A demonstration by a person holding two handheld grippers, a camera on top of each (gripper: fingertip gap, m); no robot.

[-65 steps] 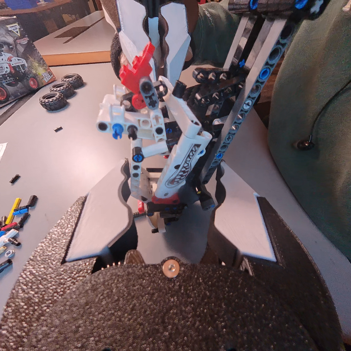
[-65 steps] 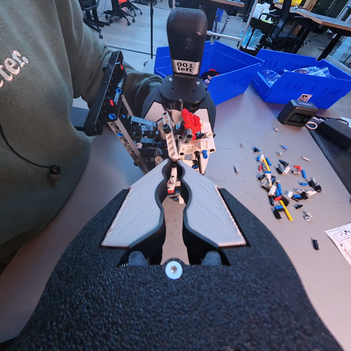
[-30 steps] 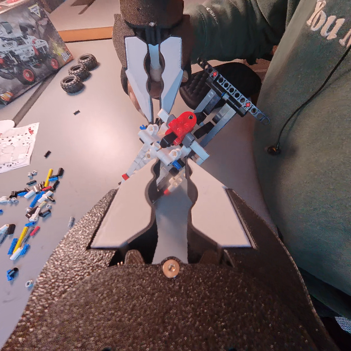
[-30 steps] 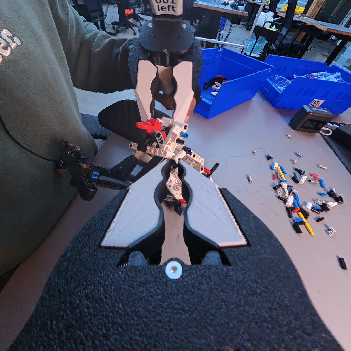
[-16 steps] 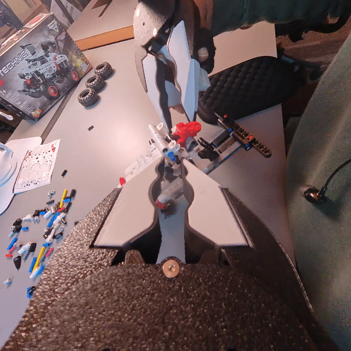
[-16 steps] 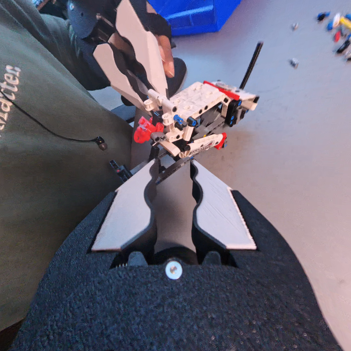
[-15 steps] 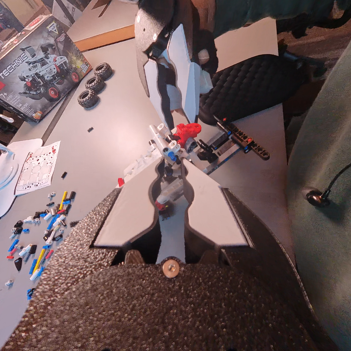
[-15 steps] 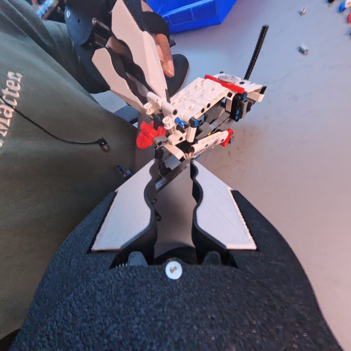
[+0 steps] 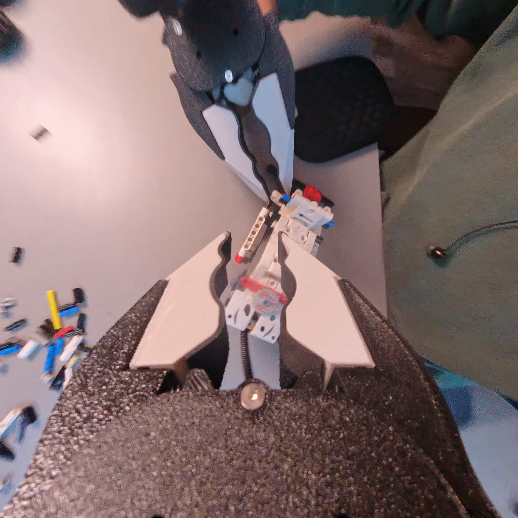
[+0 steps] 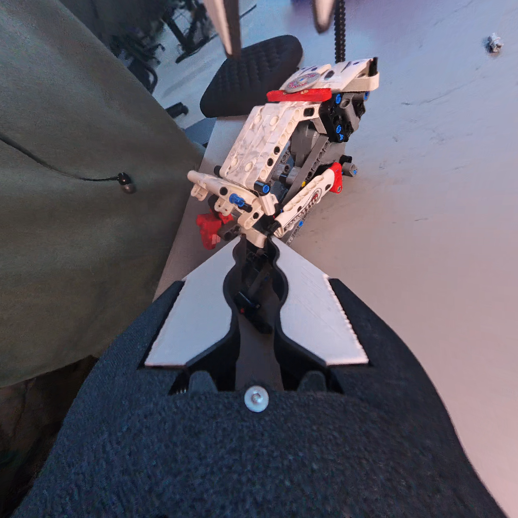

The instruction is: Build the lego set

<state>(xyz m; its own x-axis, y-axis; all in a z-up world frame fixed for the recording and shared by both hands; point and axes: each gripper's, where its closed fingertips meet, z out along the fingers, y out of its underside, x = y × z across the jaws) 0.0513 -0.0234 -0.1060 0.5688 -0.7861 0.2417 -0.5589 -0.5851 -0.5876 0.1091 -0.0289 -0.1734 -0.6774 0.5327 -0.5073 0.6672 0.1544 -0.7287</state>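
The grey worktop (image 9: 98,182) fills most of both views; a person in a green top (image 10: 70,196) sits at its edge, toward 3 o'clock in the left wrist view and 9 o'clock in the right. A black padded chair arm (image 9: 336,106) shows past the edge at 1 o'clock in the left view.

The model (image 10: 280,173), a white, black and grey build with red bits, is held between the two claws, close above the worktop; whether it touches the surface cannot be told. In the right view it runs from centre up toward 1 o'clock, a black ridged rod (image 10: 339,30) standing off its far end.

The right claw (image 10: 255,241) is nearly closed, its tips pinching the white near end of the model, with a black beam (image 10: 252,302) of the build lying in the gap behind them. In the left view the same claw (image 9: 276,193) comes down from 12 o'clock onto the model's far end.

The left claw (image 9: 253,238) stands partly open around the model's spotted white end with its red strip and grey disc (image 9: 265,302); whether its fingers press the sides is unclear.

Loose parts (image 9: 56,330), blue, black, yellow and white, lie scattered at 9 o'clock in the left view, blurred.
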